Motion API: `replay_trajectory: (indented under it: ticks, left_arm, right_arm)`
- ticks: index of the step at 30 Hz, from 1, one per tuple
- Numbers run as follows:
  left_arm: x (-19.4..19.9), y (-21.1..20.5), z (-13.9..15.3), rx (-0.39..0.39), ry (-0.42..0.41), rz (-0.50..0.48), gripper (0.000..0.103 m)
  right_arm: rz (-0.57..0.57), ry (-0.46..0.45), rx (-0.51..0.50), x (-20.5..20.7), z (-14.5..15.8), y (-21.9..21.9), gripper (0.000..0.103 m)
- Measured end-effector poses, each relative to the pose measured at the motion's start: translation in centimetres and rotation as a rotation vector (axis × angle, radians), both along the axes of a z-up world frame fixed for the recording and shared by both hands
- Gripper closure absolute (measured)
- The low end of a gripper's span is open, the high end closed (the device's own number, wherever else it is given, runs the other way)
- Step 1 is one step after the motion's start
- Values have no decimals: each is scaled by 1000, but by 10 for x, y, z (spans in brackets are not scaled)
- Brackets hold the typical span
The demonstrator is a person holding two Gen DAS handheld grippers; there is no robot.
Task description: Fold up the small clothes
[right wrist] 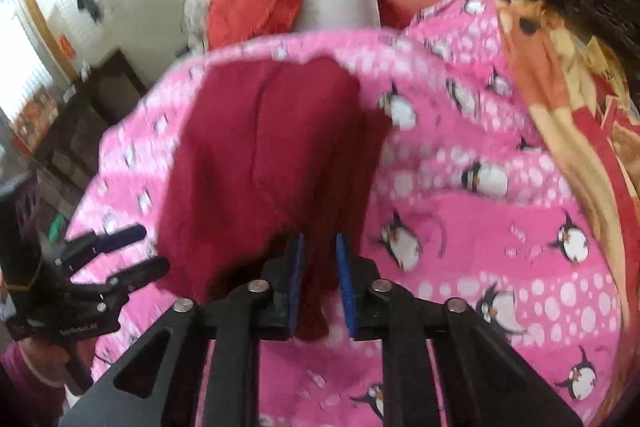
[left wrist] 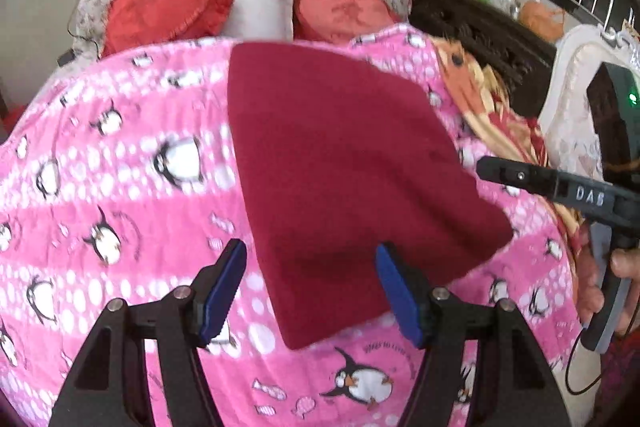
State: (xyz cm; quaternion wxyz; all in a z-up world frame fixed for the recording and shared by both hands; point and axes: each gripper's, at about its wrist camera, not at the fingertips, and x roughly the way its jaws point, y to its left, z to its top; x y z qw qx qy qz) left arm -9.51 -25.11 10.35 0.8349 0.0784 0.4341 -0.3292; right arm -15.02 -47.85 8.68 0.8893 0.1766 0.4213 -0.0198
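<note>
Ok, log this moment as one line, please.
left claw: open, empty | right claw: pinching red cloth edge | cloth: partly folded on penguin blanket

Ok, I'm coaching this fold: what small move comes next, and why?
Probably carry the right gripper across and lay its edge down. Its pads pinch a fold of the dark red cloth, which bunches in front of it in the right wrist view, while the left gripper stands open over the near corner on the pink blanket.
</note>
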Motion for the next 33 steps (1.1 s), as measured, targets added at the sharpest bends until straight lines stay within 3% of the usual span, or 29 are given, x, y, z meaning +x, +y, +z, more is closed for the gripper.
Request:
replay_trajectory:
  ticks: [3, 7, 9, 15, 18, 24, 28, 30, 33]
  left_arm:
    - [5, -7, -2, -4, 17, 3, 32]
    - [6, -19, -19, 29, 36, -7, 32]
    - [4, -20, -24, 41, 32, -7, 31]
    - [10, -26, -40, 46, 69, -16, 23]
    - [11, -25, -42, 49, 72, 1, 23]
    - [11, -22, -43, 55, 69, 10, 23]
    - [8, -23, -42, 61, 62, 12, 23]
    - [7, -22, -42, 64, 61, 13, 23]
    - [5, -23, -42, 73, 61, 6, 23]
  right_arm:
    - [-50, -31, 64, 15, 9, -12, 75]
    - [-81, 13, 149, 56, -6, -21, 76]
    - [-55, 40, 172, 69, -16, -18, 103]
    - [-68, 40, -74, 75, -17, -18, 103]
    - [-82, 62, -46, 81, -32, -25, 103]
    - [-83, 10, -36, 51, 2, -16, 103]
    - [33, -71, -33, 22, 27, 16, 103]
    - [63, -63, -39, 17, 22, 26, 103]
    - [53, 37, -91, 18, -15, 32, 103]
